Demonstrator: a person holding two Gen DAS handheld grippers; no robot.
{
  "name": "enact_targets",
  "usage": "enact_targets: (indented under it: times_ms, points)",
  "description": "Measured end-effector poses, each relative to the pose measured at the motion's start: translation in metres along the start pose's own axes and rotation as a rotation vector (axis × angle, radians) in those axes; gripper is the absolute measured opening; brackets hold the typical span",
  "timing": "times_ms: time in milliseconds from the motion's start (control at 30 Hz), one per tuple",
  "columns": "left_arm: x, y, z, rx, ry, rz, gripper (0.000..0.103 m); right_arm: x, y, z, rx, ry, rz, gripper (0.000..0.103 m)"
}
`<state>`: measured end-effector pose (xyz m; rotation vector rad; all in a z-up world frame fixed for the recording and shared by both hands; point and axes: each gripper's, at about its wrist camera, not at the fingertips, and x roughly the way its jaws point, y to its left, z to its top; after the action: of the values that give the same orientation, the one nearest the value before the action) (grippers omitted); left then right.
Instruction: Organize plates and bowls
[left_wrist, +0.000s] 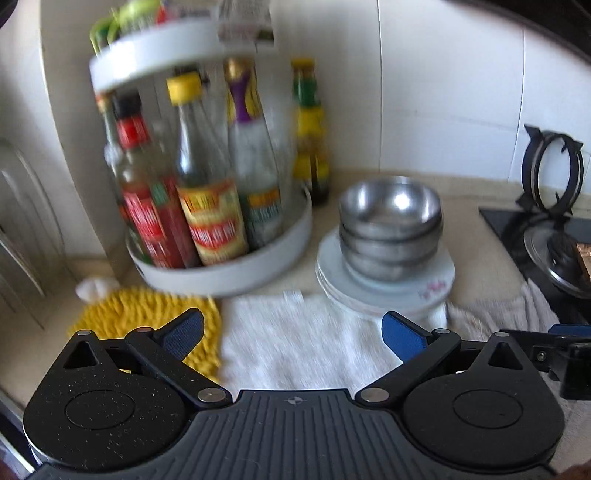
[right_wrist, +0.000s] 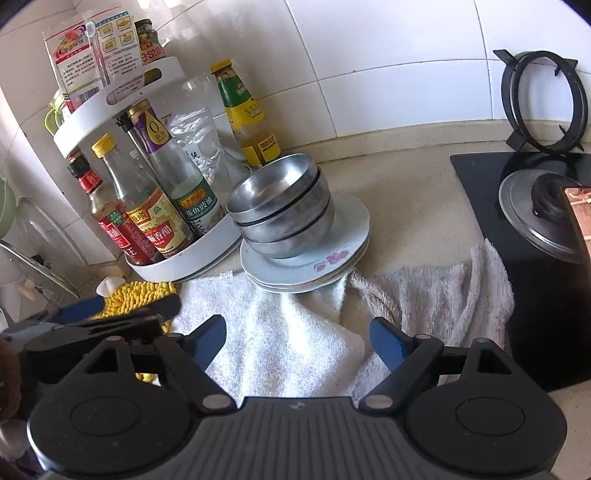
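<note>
**Bowls stacked on plates, both grippers wide and empty**

Nested round steel bowls (right_wrist: 282, 210) sit on stacked white floral plates (right_wrist: 332, 258) on the beige counter (right_wrist: 406, 206), straight ahead of the right hand-held gripper (right_wrist: 297, 341). The left hand-held gripper (left_wrist: 291, 334) is further left, its view blurred. The plate count is unclear.

Bowls (right_wrist: 282, 210) on plates (right_wrist: 306, 266), rack (right_wrist: 177, 258) left

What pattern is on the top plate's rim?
A pink floral print on the white top plate; clearest in the right wrist view.
</note>
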<state>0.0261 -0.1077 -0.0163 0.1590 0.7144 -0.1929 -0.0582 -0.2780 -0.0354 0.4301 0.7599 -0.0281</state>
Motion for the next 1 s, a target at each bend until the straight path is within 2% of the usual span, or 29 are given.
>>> enact_targets:
  times_ms: [133,400,767,1000]
  points:
    - [0.007,-0.005,-0.003,0.013,0.045,0.0,0.103,-0.003,-0.003,-0.002,0.009,-0.006,-0.014,0.102]
    - [0.019,-0.009,-0.004,0.006,0.12,-0.046,0.103,-0.005,-0.001,0.0,-0.013,-0.009,-0.046,0.102]
    - [0.03,-0.01,-0.001,-0.023,0.168,-0.057,0.103,0.001,-0.002,0.005,-0.047,0.002,-0.101,0.103]
    - [0.033,-0.012,0.001,-0.038,0.172,-0.058,0.103,0.013,-0.002,0.007,-0.074,-0.003,-0.192,0.103]
